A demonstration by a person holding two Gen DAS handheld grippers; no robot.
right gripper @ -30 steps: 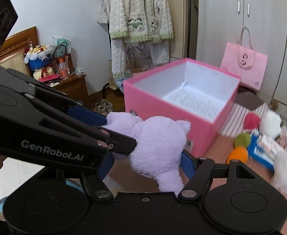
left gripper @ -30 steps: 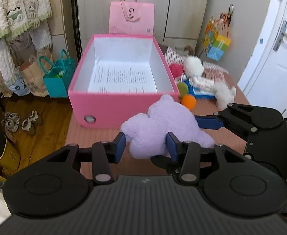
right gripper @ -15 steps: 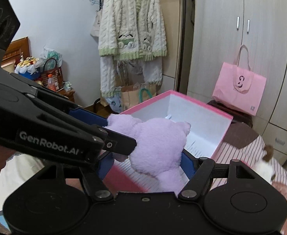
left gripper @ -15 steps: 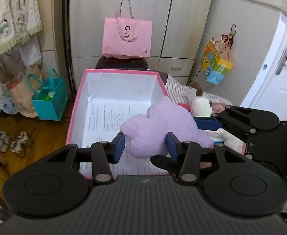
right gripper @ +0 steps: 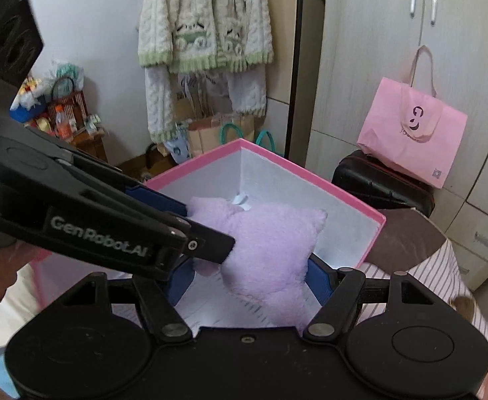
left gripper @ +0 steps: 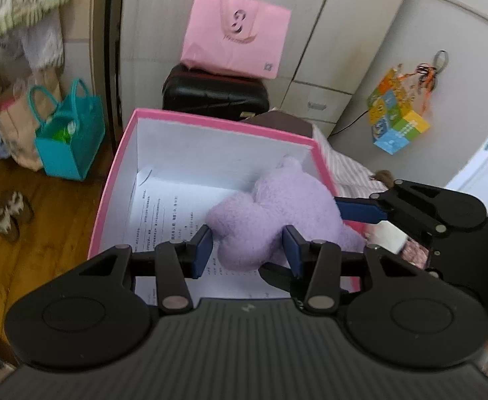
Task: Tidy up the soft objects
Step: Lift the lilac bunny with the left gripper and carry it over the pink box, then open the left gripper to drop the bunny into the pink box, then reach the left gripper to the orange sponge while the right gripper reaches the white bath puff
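Grippers pinch one purple plush toy (left gripper: 270, 213) from two sides: left gripper (left gripper: 248, 248) on a lobe, right gripper (right gripper: 248, 275) across its body. It hangs over the pink box (left gripper: 210, 125), apparently clear of the paper-lined floor, probably shared to keep it from sagging.

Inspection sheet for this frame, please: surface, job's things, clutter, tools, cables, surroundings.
Surface: striped cloth beside the box.
Job's things: purple plush held over the open pink box; printed sheet on the box floor.
Clutter: nothing seen.
Tools: left tool and right tool both clamp the plush.
Cables: thin wire by the cupboard.
Surroundings: pink bag, black case, teal bag, cardigan.
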